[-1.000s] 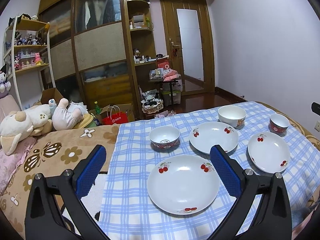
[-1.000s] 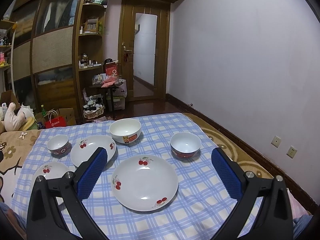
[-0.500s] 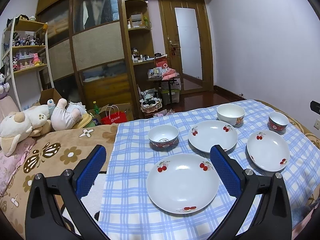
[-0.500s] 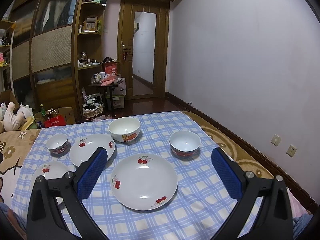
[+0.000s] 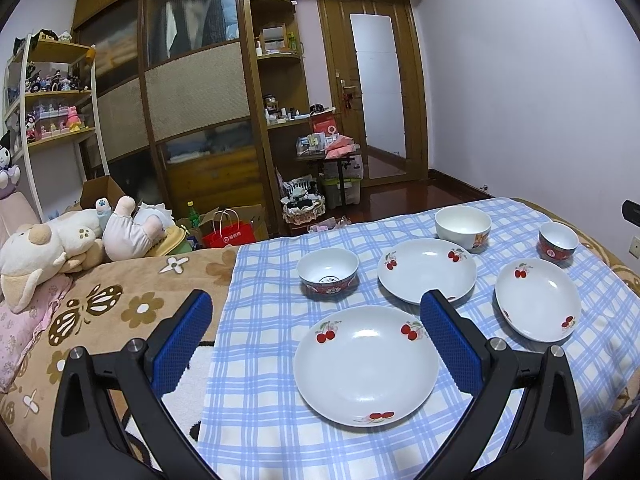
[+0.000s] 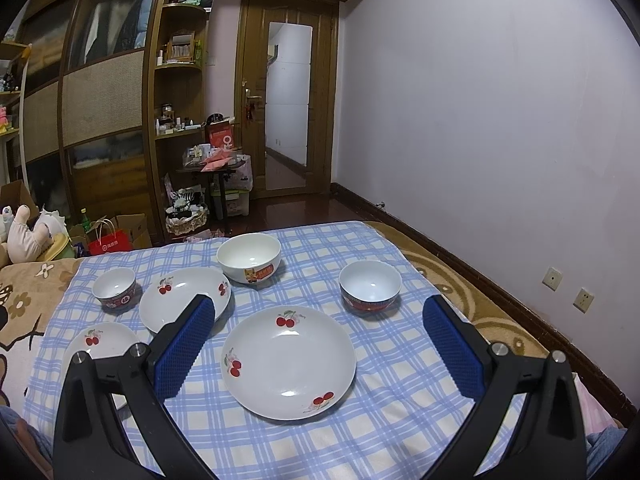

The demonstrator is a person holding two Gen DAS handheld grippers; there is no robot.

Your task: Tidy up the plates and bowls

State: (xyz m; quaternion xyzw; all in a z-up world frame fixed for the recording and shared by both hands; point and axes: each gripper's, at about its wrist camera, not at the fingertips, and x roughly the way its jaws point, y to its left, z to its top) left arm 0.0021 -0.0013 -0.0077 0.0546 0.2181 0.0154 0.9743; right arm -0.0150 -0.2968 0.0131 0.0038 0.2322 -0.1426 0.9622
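Three white cherry-print plates lie on a blue checked cloth [image 5: 260,320]: a near plate [image 5: 366,364], a middle plate [image 5: 426,270] and a right plate [image 5: 538,300]. Behind them stand a small red-patterned bowl [image 5: 328,272], a large white bowl [image 5: 463,226] and another small red bowl [image 5: 557,242]. My left gripper [image 5: 315,308] hovers open over the near plate's far side, holding nothing. My right gripper [image 6: 319,308] is open above the right plate [image 6: 288,362], with the small bowl [image 6: 370,286], large bowl [image 6: 249,258] and middle plate [image 6: 184,298] beyond.
A brown flowered blanket [image 5: 112,312] with plush toys [image 5: 48,248] lies left of the cloth. A wardrobe [image 5: 192,92], shelves and a cluttered small table [image 5: 332,156] stand behind. A bare wall [image 6: 500,120] with sockets runs along the right side.
Both views have shifted only very slightly. No plate or bowl has moved, and both grippers stay open.
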